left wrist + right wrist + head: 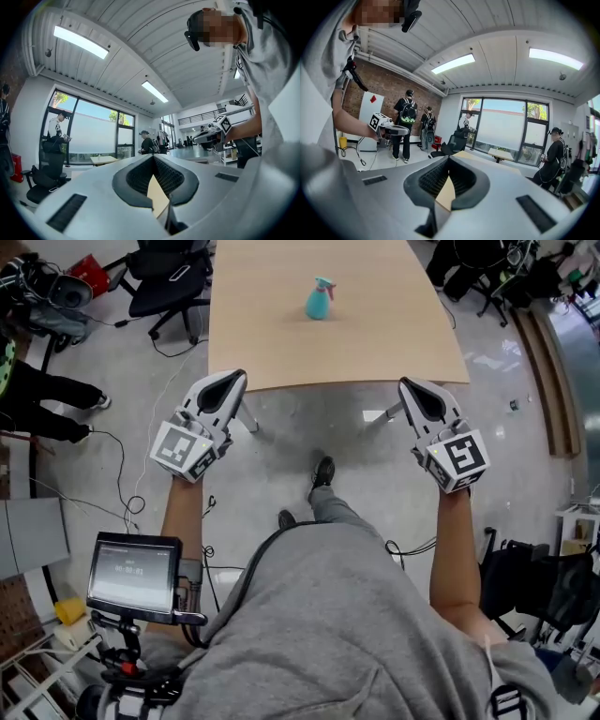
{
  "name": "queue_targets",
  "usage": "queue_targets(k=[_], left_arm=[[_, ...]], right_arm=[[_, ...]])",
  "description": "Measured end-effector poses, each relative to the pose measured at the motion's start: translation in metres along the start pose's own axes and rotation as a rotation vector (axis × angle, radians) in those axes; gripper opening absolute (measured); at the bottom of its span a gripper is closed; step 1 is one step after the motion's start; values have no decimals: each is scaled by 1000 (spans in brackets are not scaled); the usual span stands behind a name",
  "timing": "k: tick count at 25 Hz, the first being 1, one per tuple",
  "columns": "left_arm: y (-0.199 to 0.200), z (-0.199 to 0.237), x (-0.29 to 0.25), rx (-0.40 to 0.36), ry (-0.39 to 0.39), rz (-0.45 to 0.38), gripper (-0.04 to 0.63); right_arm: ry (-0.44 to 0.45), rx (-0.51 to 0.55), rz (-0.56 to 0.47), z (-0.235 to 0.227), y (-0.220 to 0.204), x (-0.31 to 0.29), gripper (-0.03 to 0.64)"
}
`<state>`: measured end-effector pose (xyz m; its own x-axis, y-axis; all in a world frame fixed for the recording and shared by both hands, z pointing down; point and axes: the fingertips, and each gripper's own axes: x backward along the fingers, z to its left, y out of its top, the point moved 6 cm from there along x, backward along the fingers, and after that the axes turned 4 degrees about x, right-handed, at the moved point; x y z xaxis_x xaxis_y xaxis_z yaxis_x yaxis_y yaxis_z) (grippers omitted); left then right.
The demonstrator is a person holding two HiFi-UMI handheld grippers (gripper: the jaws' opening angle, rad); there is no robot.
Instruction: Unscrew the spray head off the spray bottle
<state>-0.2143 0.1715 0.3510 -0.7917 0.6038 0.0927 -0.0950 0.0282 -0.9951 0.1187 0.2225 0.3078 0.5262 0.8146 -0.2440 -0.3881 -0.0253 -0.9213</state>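
Grippers short of the table, spray bottle far across it.
The left gripper (234,381) and the right gripper (412,388) are both clenched with nothing between their jaws, held over the grey floor (309,423) at the near edge of the wooden table (281,343). The teal spray bottle (320,299), spray head (324,284) on, stands upright toward the table's far side, well apart from both, with bare tabletop between. A black office chair (169,282) sits left of the table, cables (122,493) trail over the floor, and a small screen (134,576) sits by the person's left side.
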Motion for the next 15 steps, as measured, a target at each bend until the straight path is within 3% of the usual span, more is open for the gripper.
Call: queue_targets(k=[3,10,15], left_arm=[[-4,17,-31,5,13,20,3],[-5,29,-58,15,35,50,3],[-22,61,-116,29,67,67,3]], right_arm=[[14,-15,0,-33,-9,-23,5],[53,-36,-7,-53,-11,-42,5],[120,-31,-7,-97,-21,-88,5]])
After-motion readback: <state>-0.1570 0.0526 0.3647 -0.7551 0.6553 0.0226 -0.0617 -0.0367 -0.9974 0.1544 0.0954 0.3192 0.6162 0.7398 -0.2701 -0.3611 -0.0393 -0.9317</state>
